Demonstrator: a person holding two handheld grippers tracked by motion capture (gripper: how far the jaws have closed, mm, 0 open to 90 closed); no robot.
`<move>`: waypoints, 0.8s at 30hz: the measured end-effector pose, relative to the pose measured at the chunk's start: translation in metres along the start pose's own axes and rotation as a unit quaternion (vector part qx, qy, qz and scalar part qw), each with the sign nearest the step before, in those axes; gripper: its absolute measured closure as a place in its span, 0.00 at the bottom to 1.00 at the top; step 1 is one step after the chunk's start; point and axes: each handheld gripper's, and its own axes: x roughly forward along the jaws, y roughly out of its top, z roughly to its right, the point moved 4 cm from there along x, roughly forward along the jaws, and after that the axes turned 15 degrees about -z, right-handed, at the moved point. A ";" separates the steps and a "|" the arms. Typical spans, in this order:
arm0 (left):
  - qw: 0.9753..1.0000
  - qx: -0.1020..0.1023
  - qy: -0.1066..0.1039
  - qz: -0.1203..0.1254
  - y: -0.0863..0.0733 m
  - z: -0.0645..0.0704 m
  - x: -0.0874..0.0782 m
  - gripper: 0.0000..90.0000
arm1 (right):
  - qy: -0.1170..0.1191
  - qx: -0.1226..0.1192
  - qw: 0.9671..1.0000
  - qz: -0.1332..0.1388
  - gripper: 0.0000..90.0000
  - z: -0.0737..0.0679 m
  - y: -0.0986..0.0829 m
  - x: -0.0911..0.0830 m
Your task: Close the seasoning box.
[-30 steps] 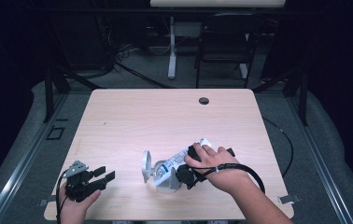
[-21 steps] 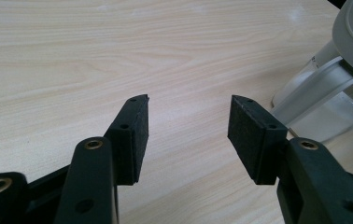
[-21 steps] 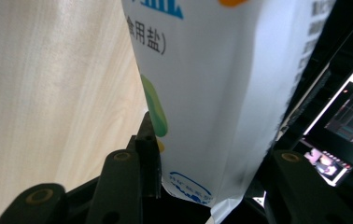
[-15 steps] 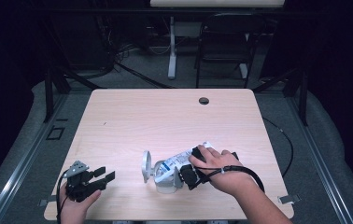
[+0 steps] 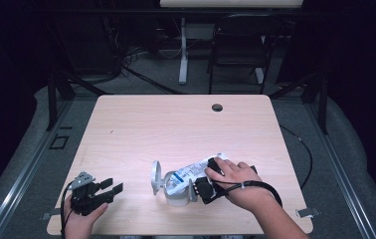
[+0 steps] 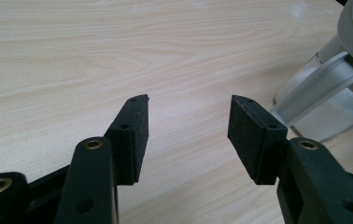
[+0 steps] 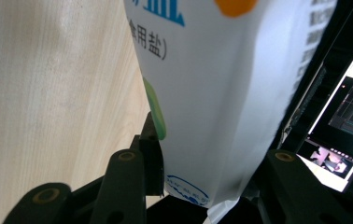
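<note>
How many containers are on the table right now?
1: a clear jar with its grey lid flipped open, near the front edge of the table. The right gripper holds a white salt bag over it.

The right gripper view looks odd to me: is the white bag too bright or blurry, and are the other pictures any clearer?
Right gripper view: the white bag sits very close, soft-edged, shaded toward its right; its blue print stays readable. Left gripper view: the left tool is sharp, the grey-lidded container slightly soft. High view: the table is evenly lit, the surroundings dark.
</note>
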 end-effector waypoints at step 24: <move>1.000 0.002 -0.001 -0.010 -0.001 0.000 0.001 0.54 | 0.033 0.064 0.997 0.031 0.74 -0.010 -0.008 0.004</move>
